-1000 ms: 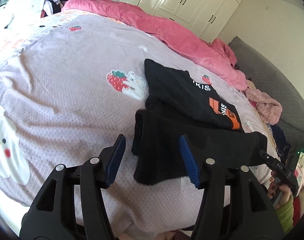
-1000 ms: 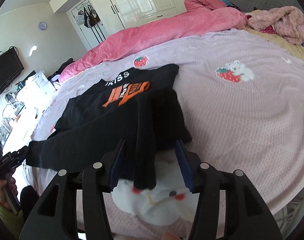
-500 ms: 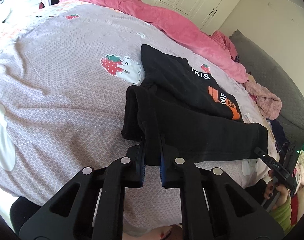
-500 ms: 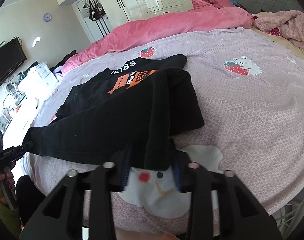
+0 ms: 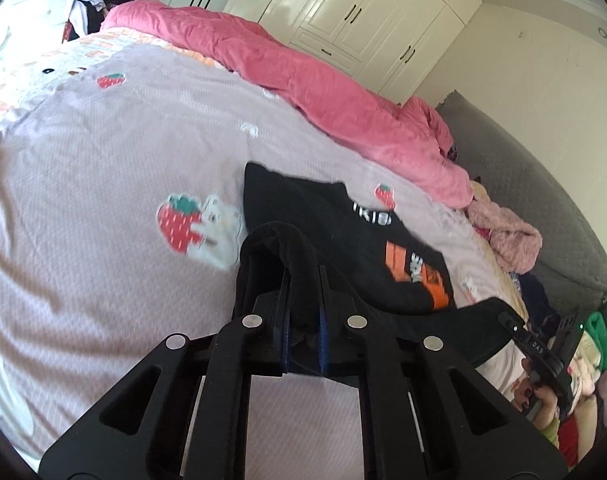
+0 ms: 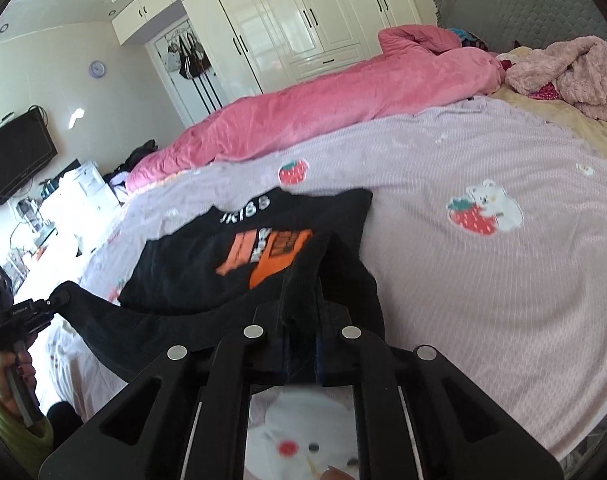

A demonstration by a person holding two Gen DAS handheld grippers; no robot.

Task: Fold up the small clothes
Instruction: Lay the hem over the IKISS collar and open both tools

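With jaws that stood open a second ago now clamped on its near hem, the left gripper (image 5: pixel 302 280) and right gripper (image 6: pixel 299 292) lift the black T-shirt (image 6: pixel 207 256) off the bed (image 6: pixel 483 280), starting the fold.

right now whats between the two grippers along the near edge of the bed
The black garment's near hem stretches between them: the right gripper pinches one corner and the left gripper the other, clearest in the right wrist view. Bare lilac bedspread lies beyond.

Sunlit bedroom (cream wardrobes (image 5: pixel 355 20))
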